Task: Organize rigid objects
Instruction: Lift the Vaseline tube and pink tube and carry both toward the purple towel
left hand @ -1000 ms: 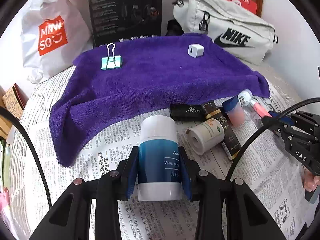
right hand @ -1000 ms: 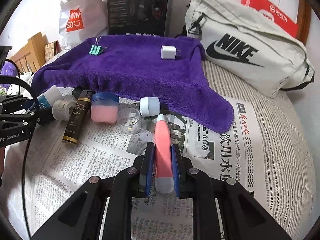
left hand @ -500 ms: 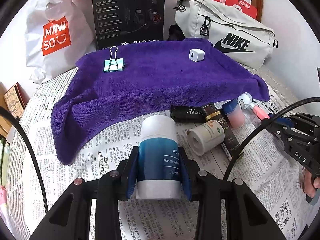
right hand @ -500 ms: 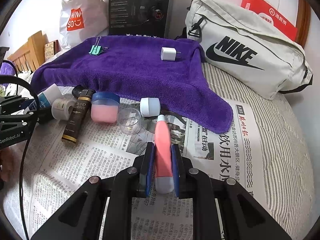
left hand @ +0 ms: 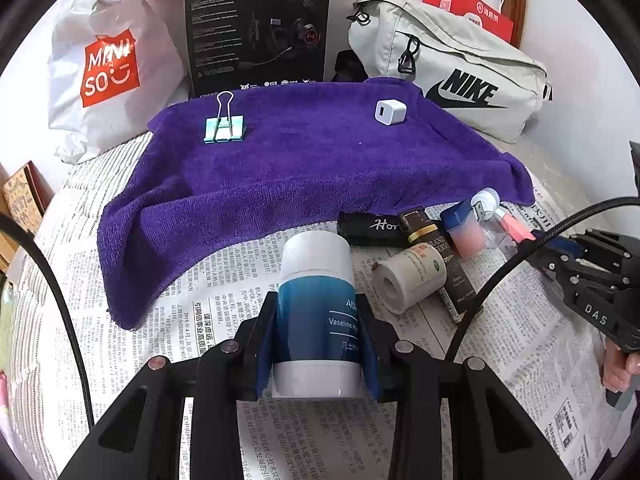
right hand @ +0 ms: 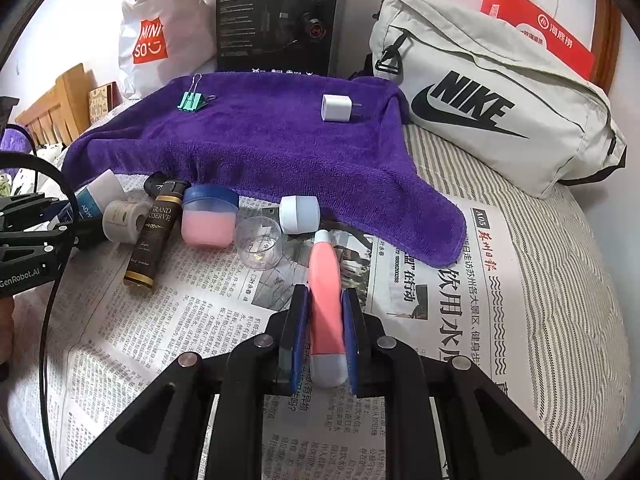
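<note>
My left gripper (left hand: 316, 312) is shut on a blue-and-white Vaseline bottle (left hand: 316, 308), held over the newspaper just before the purple towel (left hand: 304, 160). My right gripper (right hand: 325, 320) is shut on a pink tube (right hand: 326, 296) with a white cap. On the towel lie a teal binder clip (left hand: 223, 128) and a white charger cube (left hand: 390, 112). On the newspaper in the right wrist view lie a white roll (right hand: 124, 220), a brown Grand Reserve bottle (right hand: 154, 236), a pink jar with blue lid (right hand: 208, 222), a clear cup (right hand: 259, 248) and a white cap (right hand: 299, 214).
A Miniso bag (left hand: 106, 64), a black headset box (left hand: 258, 28) and a grey Nike bag (left hand: 452, 68) stand behind the towel. A black case (left hand: 370, 228) lies at the towel's front edge. Wooden boards (right hand: 56, 108) stand at the left.
Both grippers have lifted and drawn back slightly with their objects; the towel and background look a little farther and lower. Nothing was let go.
</note>
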